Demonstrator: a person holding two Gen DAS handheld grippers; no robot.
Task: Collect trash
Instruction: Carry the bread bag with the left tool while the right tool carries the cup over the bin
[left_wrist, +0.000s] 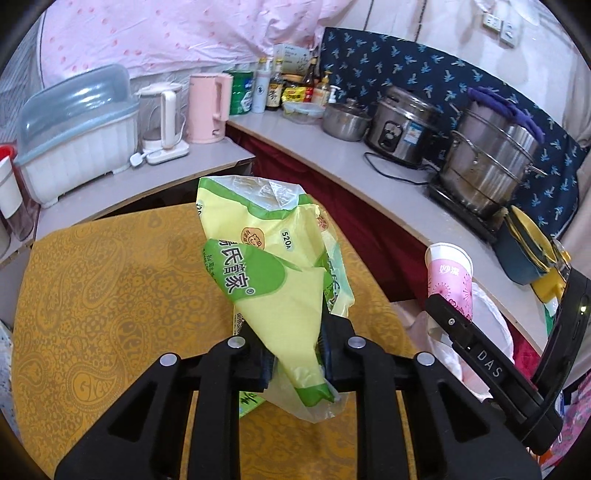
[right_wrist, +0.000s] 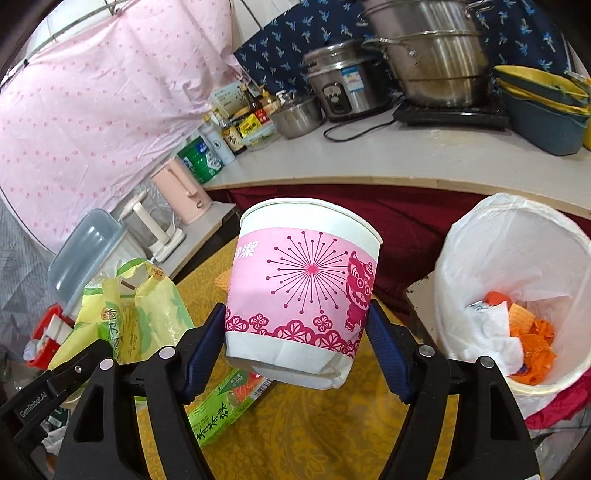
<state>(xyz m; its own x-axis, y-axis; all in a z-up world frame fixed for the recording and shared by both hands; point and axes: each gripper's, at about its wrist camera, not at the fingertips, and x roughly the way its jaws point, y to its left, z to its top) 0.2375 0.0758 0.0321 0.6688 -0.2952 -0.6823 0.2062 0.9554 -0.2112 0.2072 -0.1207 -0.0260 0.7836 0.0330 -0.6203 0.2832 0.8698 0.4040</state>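
Observation:
My left gripper (left_wrist: 295, 347) is shut on a crumpled yellow-green plastic bag (left_wrist: 273, 266) and holds it above the yellow table (left_wrist: 110, 295). The bag also shows in the right wrist view (right_wrist: 144, 314), at the left. My right gripper (right_wrist: 295, 332) is shut on a pink and white paper cup (right_wrist: 303, 291), held tilted above the table's edge. In the left wrist view the cup (left_wrist: 448, 275) and the right gripper's body are at the right. A bin lined with a white bag (right_wrist: 517, 258) stands at the right, holding orange and white scraps.
A green wrapper (right_wrist: 221, 406) lies on the table under the cup. A counter (left_wrist: 369, 162) holds pots, a rice cooker (left_wrist: 402, 125), kettles, bottles and a dish rack (left_wrist: 77, 140). Blue and yellow basins (right_wrist: 543, 107) sit at its right end.

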